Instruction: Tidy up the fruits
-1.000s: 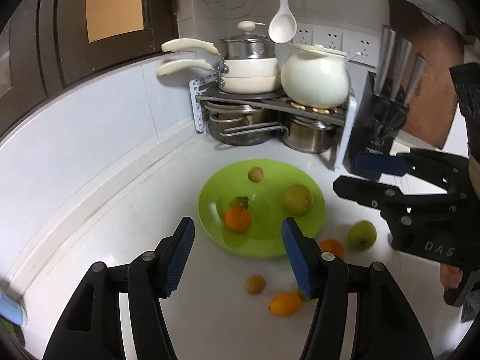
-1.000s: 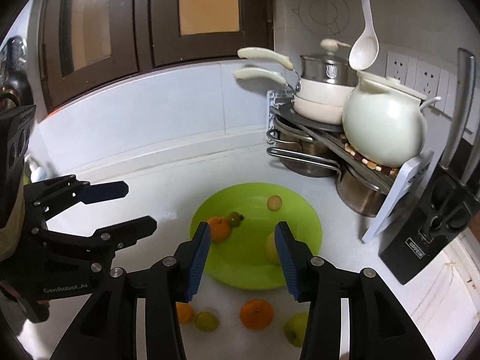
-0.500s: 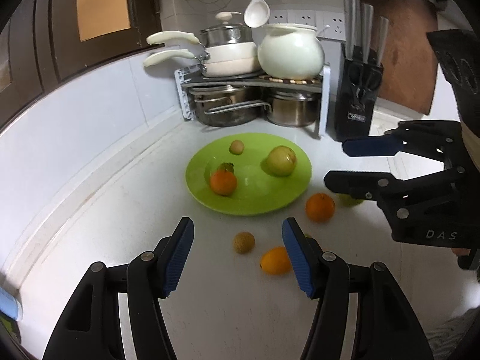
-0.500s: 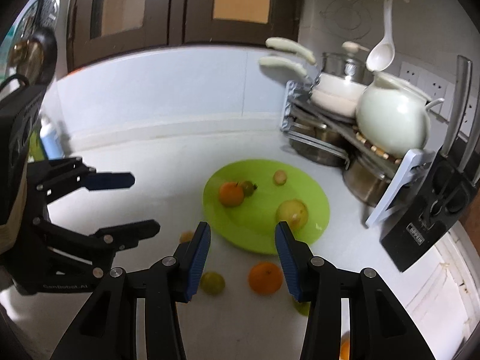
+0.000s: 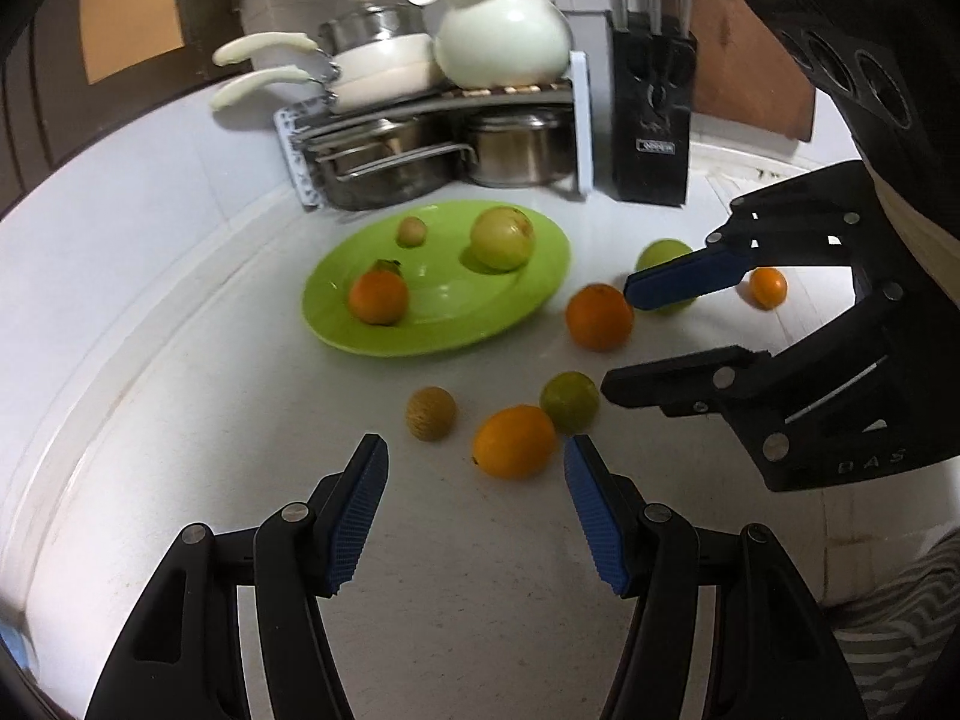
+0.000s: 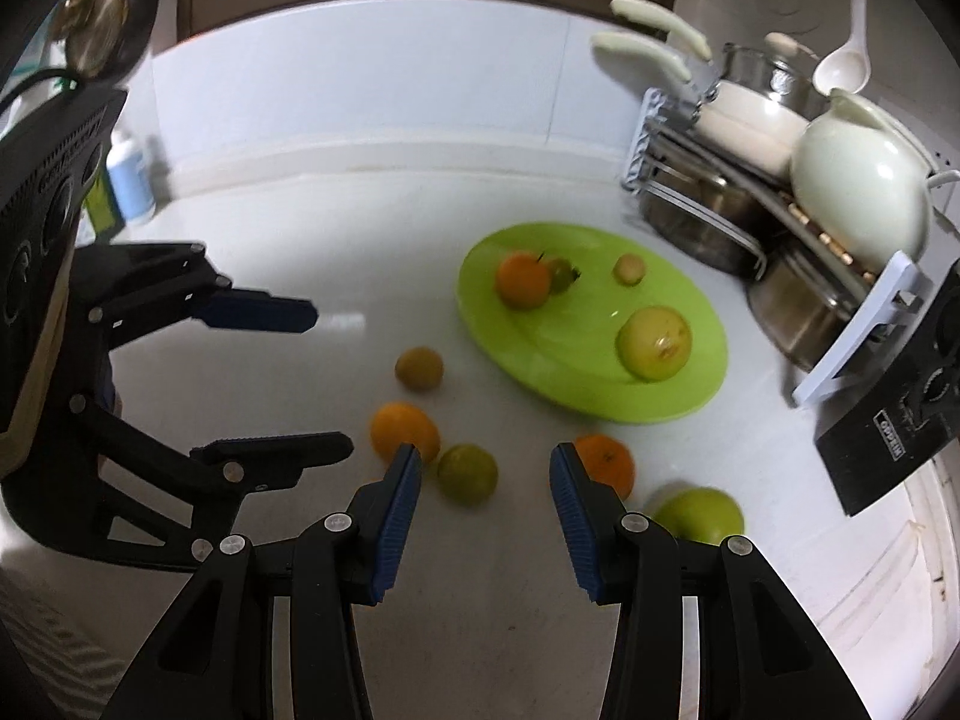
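Note:
A green plate [image 5: 528, 294] [image 6: 690, 396] on the white counter holds an orange [image 5: 378, 297], a yellow-green apple [image 5: 501, 238] and a small brown fruit [image 5: 411, 231]. Loose on the counter lie an orange fruit [image 5: 514, 441] [image 6: 403, 430], a green lime [image 5: 569, 401] [image 6: 467, 473], a brown fruit [image 5: 430, 413] [image 6: 419, 367], an orange [image 5: 599, 316] [image 6: 606, 463], a green apple [image 5: 663, 255] [image 6: 699, 515] and a small orange [image 5: 767, 286]. My left gripper [image 5: 475, 468] is open and empty just before the orange fruit. My right gripper [image 6: 485, 483] is open and empty over the lime.
A pot rack [image 5: 444, 138] with pans and a white pot [image 5: 501, 36] stands behind the plate. A black knife block [image 5: 651, 120] stands to its right. A small bottle [image 6: 129, 174] stands at the far left by the wall.
Both grippers have pulled back from the plate and lowered toward the loose fruit at the front. Both stay open.

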`<state>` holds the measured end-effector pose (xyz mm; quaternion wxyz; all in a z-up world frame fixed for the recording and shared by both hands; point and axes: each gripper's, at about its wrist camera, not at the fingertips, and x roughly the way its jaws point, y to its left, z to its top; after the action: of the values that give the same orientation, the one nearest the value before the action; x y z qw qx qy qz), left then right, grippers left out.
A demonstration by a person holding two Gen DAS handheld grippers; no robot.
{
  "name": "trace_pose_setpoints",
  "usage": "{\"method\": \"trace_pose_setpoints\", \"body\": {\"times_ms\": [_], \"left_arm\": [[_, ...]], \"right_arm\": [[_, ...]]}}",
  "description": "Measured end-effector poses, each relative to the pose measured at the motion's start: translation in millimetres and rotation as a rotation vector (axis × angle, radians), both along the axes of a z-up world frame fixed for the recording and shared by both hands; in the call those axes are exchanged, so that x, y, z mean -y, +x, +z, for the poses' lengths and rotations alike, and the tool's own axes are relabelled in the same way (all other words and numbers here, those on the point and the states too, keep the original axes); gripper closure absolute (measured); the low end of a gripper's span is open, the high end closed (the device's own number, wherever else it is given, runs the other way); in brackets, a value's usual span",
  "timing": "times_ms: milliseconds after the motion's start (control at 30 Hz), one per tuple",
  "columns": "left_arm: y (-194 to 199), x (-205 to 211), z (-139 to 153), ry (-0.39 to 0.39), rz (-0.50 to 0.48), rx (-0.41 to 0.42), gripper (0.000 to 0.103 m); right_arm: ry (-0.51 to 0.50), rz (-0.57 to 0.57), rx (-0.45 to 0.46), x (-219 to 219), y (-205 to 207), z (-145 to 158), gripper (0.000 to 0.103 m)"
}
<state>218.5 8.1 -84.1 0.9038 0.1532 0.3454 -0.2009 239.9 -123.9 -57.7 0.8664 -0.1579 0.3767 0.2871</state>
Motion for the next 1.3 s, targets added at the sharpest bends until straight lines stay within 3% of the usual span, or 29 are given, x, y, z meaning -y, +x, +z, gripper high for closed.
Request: {"method": "trace_pose_setpoints", "body": {"times_ms": [600, 867, 1300], "left_arm": [[25.0, 14.0, -22.9, -0.006, -0.080, -0.070, 0.052], [30.7, 13.7, -27.1, -0.032, -0.067, -0.108, 0.066], [21.4, -8.7, -17.3, -0.065, 0.087, -0.138, 0.066]], "right_arm": [[-0.029, 0.022, -0.077, -0.9, 6.9, -23.8, 0.057], [-0.020, 0.029, -0.095, -2.3, 12.2, -28.2, 0.057], [0.026, 0.023, -0.109, -12.5, 23.2, -35.9, 0.059]]}}
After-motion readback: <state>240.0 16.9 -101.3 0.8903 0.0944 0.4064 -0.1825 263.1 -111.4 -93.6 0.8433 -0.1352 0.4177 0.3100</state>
